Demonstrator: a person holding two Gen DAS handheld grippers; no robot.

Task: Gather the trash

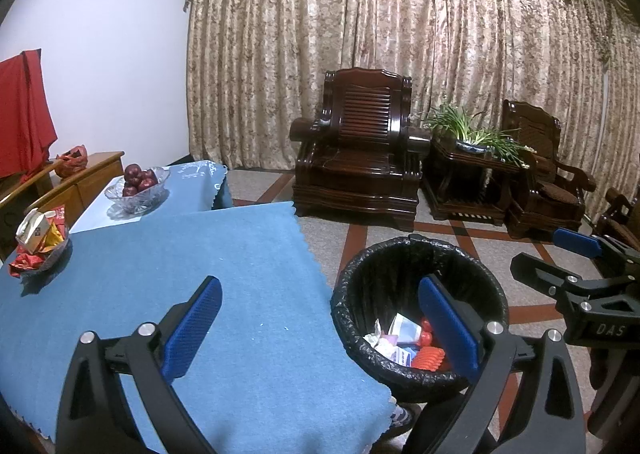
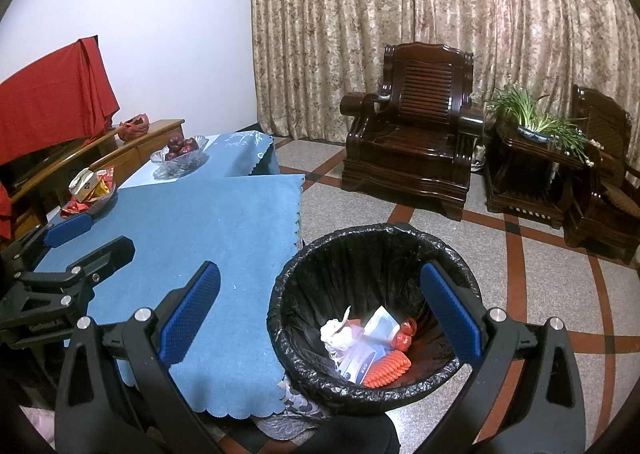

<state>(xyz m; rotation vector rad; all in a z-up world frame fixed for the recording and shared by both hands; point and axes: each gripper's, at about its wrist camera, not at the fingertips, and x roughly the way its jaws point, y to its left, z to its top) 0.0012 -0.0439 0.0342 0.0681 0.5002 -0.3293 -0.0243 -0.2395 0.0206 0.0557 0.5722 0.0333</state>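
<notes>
Hovering nearest the lens, the left gripper (image 1: pixel 320 330) is spread wide and empty, one blue pad over the blue cloth of the worktop (image 1: pixel 200 274), the other over the trash bin (image 1: pixel 420 266). The right gripper (image 2: pixel 320 318) is likewise spread and holds nothing. The bin, lined with a black bag, stands on the floor just beside the worktop's edge, at about 4 o'clock in the left view; the trash (image 2: pixel 368 346) lies inside it: crumpled white paper, a blue-and-white packet, red wrappers and a ridged orange piece. Farther out at 9 o'clock, a dish of wrappers (image 1: pixel 38 242) sits on the cloth, and beyond it, at 10 o'clock, a glass bowl of red fruit (image 1: pixel 138 186). Past the speckled floor with red bands stands a dark wooden armchair (image 1: pixel 356 146), a potted plant (image 1: pixel 476 130) at 2 o'clock, and patterned curtains (image 1: pixel 400 34). Only the right view shows patterned fabric under the cloth's near corner.
</notes>
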